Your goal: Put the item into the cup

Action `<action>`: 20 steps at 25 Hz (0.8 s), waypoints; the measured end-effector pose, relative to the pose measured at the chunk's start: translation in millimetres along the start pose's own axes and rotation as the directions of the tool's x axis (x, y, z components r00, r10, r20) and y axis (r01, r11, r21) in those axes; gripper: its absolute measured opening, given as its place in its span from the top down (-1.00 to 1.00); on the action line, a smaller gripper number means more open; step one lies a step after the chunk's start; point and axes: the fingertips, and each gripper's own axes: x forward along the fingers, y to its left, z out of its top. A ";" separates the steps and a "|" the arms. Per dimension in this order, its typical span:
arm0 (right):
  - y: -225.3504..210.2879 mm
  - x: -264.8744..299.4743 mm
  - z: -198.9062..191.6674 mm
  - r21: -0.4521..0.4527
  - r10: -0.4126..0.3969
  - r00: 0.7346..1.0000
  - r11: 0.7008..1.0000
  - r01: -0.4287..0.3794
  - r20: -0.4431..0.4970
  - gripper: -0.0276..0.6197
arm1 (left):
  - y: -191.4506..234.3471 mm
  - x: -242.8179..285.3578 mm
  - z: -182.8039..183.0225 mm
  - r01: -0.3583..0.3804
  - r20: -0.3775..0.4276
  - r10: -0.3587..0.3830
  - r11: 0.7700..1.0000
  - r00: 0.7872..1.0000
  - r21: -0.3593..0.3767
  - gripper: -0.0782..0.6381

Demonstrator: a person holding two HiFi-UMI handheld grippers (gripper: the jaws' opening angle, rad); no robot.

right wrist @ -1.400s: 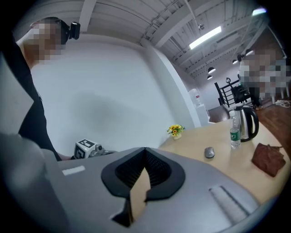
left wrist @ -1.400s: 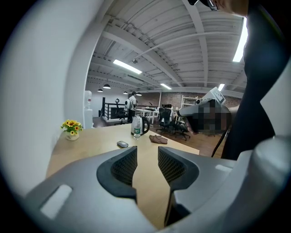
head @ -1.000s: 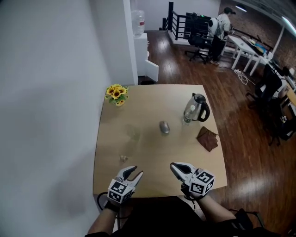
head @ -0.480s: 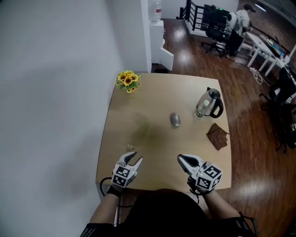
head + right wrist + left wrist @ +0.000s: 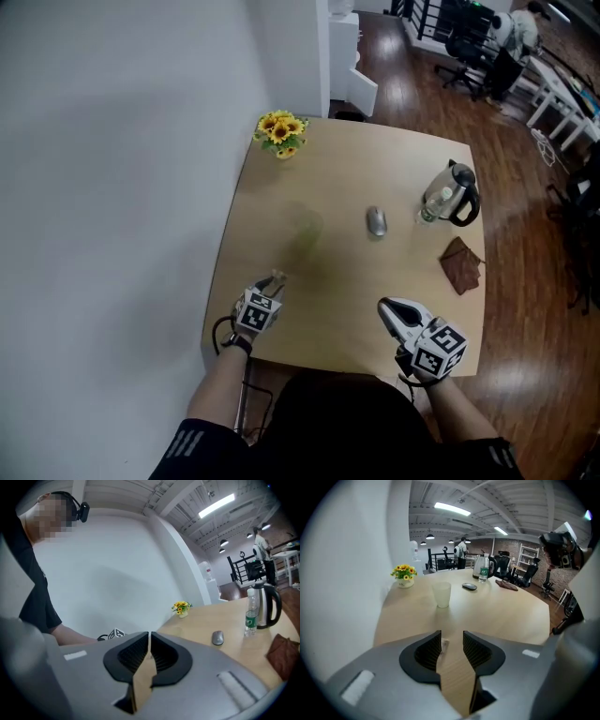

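A translucent cup (image 5: 306, 225) (image 5: 441, 594) stands upright on the wooden table (image 5: 328, 309), left of centre. A small whitish item (image 5: 445, 645) (image 5: 277, 276) lies on the table near the front left edge. My left gripper (image 5: 275, 281) (image 5: 451, 637) is low over it, open by a narrow gap. The item sits between the jaws, close to the left one. My right gripper (image 5: 386, 306) (image 5: 149, 637) hovers over the front right of the table, shut and empty, well away from the cup.
A pot of sunflowers (image 5: 282, 134) stands at the far left corner. A grey mouse (image 5: 376, 221), a water bottle (image 5: 429, 208), a kettle (image 5: 459, 192) and a brown cloth (image 5: 462, 263) lie to the right. A white wall runs along the table's left side.
My left gripper has moved forward to the small item and its jaws have narrowed around it. The right gripper has barely moved. The head view has shifted.
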 end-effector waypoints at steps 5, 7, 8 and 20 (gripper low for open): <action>-8.4 3.0 -8.4 0.030 -0.020 0.999 0.999 0.021 -0.035 0.84 | 13.7 33.6 -23.8 -0.021 -0.072 0.019 1.000 0.997 -0.016 0.39; -11.5 3.8 -11.4 0.036 -0.026 0.998 0.999 0.028 -0.050 0.84 | 18.0 44.6 -23.3 -0.023 -0.080 0.021 0.999 0.997 -0.029 0.40; -12.5 4.4 -12.6 0.040 -0.028 0.998 0.999 0.030 -0.057 0.84 | 19.7 48.7 -23.1 -0.025 -0.087 0.022 0.999 0.996 -0.032 0.40; -21.1 12.7 -21.3 0.081 -0.041 0.997 0.996 0.047 -0.069 0.84 | 28.4 73.6 -41.7 -0.051 -0.185 0.049 0.999 0.981 -0.007 0.75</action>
